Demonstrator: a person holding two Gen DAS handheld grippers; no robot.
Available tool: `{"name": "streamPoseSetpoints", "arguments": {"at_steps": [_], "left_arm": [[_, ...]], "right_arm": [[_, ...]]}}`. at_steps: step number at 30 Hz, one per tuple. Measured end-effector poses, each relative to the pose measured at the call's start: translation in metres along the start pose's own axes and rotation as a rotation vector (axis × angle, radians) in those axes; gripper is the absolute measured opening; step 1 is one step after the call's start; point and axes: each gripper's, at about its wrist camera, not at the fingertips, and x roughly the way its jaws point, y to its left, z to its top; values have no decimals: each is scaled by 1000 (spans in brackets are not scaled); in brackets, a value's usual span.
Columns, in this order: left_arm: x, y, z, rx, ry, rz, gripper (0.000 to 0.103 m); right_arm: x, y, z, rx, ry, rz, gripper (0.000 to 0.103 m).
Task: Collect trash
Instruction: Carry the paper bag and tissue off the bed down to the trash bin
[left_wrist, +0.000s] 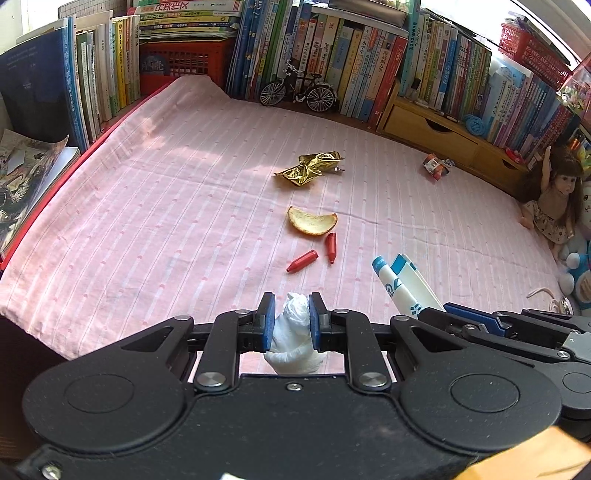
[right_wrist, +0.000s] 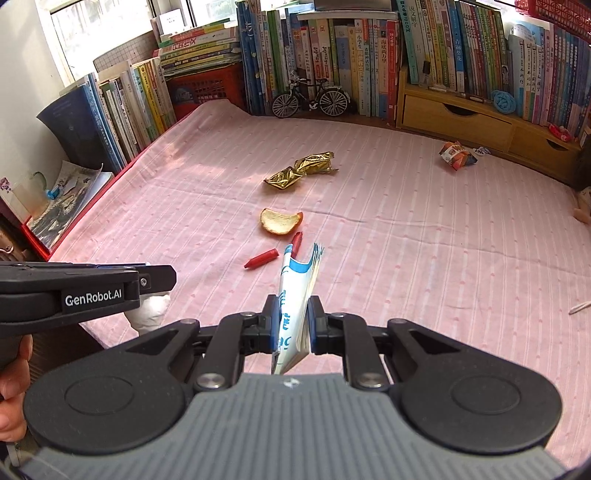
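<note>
While the left gripper (left_wrist: 291, 317) sits at the near left of the pink striped cloth (left_wrist: 166, 206), its blue pads are drawn in narrow on a crumpled white tissue (left_wrist: 293, 332), which fills the gap and pokes out past the tips and down behind them. Just to its right, the right gripper (right_wrist: 291, 319) has its jaws pinched nearly together on a flattened blue-and-white paper packet (right_wrist: 297, 291); the packet stands on edge between the pads and juts well beyond them toward the far side. Farther out on the cloth, near the middle, lie two red crayon pieces (left_wrist: 303, 260), then an orange peel (left_wrist: 312, 221), then a crumpled gold wrapper (left_wrist: 308, 168). Well to the far right, near the wooden drawer unit (left_wrist: 436, 136), lies a small orange snack wrapper (left_wrist: 436, 166).
</note>
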Motion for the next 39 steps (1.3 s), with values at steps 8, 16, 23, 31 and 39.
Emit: {"name": "streamPoseSetpoints", "arguments": {"at_steps": [8,16,23,31,39], "left_arm": [[-21,57,-28,-13,18,2,18],[-36,120,-63,8,66,9,18],[-38,143,-103,-53,116,23,18],[-15,157,-154,-136,206,70,18],[34,170,-198,-181,317,109,18]], "right_arm": [[-5,54,-23,-22,22,17,19],[-6,109,-63,-23,74,31,19],[-4,133,-103,-43,162,78,19],[23,142,-145,-83,277,133,19],[67,151,-181,-87,371,153,19]]}}
